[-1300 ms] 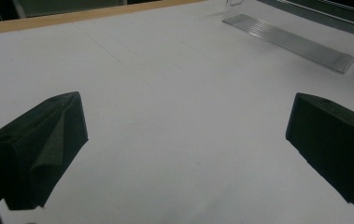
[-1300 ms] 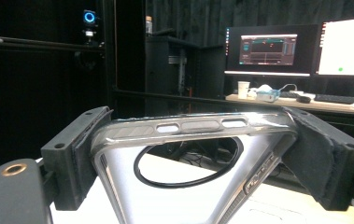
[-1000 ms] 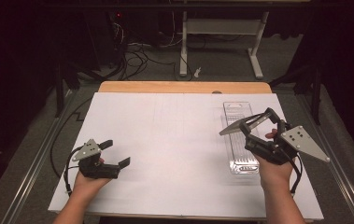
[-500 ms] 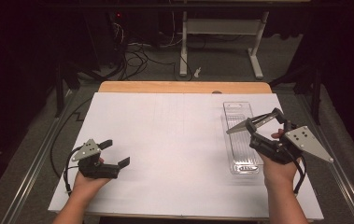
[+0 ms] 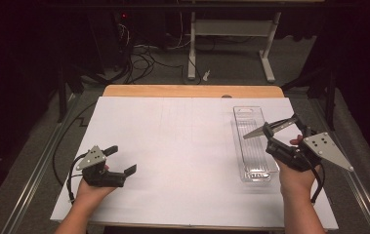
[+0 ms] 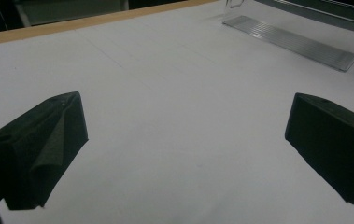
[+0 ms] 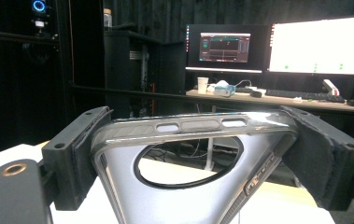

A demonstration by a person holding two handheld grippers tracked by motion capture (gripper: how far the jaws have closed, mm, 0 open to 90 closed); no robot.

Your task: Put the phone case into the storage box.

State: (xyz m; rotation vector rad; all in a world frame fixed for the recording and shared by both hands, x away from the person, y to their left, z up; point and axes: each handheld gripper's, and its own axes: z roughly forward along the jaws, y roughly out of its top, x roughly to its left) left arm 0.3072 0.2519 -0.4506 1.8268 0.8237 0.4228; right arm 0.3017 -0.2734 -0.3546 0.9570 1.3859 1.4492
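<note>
My right gripper [image 5: 282, 126] is shut on a clear phone case [image 5: 263, 129] with a large round camera hole, holding it by its two side edges above the right of the table. In the right gripper view the phone case [image 7: 188, 186] spans the gap between the jaws of the right gripper [image 7: 193, 135]. Just below and left of it, a long clear plastic tray [image 5: 253, 146] lies on the white sheet. My left gripper [image 5: 121, 159] rests open at the front left, nothing between its jaws. The left gripper [image 6: 184, 140] faces bare sheet, with the tray [image 6: 300, 37] far off.
A white sheet [image 5: 182, 146] covers the table, with a wooden strip [image 5: 192, 91] along the far edge. Metal rails run down both sides. Beyond the table are a white desk frame [image 5: 231, 44] and floor cables. Lit monitors [image 7: 324, 44] stand on a desk behind.
My right gripper has shifted a little to the right and away from the tray, carrying the phone case. The left gripper has stayed where it was.
</note>
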